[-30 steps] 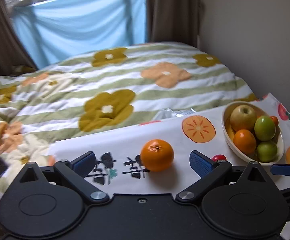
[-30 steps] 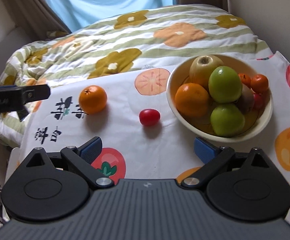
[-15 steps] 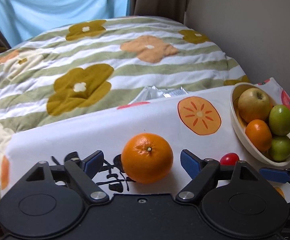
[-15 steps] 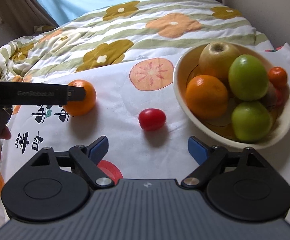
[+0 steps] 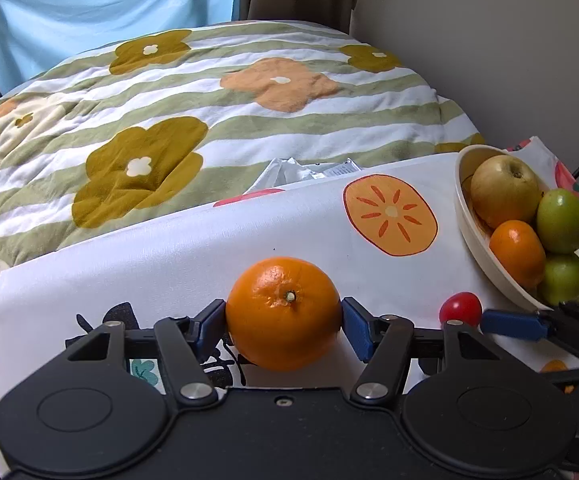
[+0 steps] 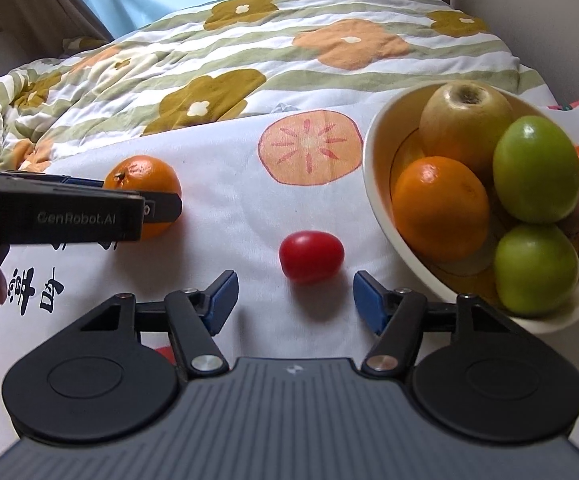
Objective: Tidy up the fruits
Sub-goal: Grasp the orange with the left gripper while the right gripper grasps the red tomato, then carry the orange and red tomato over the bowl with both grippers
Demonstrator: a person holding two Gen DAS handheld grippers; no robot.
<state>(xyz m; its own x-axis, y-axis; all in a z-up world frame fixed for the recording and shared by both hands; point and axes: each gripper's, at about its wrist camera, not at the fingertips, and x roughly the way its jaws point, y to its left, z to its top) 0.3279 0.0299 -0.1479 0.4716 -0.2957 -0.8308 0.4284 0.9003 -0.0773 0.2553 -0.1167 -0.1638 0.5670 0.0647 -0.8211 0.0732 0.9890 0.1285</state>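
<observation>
An orange point(image 5: 283, 312) lies on the white fruit-print cloth point(image 5: 193, 248). My left gripper point(image 5: 283, 322) has closed around it, both blue pads touching its sides. In the right wrist view the orange point(image 6: 145, 176) shows behind the left gripper's side. A small red tomato point(image 6: 311, 256) lies on the cloth just ahead of my right gripper point(image 6: 294, 294), which is open and empty. A cream bowl point(image 6: 377, 184) at the right holds a yellow apple point(image 6: 465, 120), an orange, two green fruits and small red ones.
A bed with a green-striped flowered quilt point(image 5: 209, 92) lies beyond the table's far edge. A crumpled white wrapper point(image 5: 305, 170) sits at that edge. A wall stands at the right, curtains and a blue sheet at the back.
My left gripper moved forward and closed its pads onto the orange. My right gripper moved forward toward the red tomato and stayed open.
</observation>
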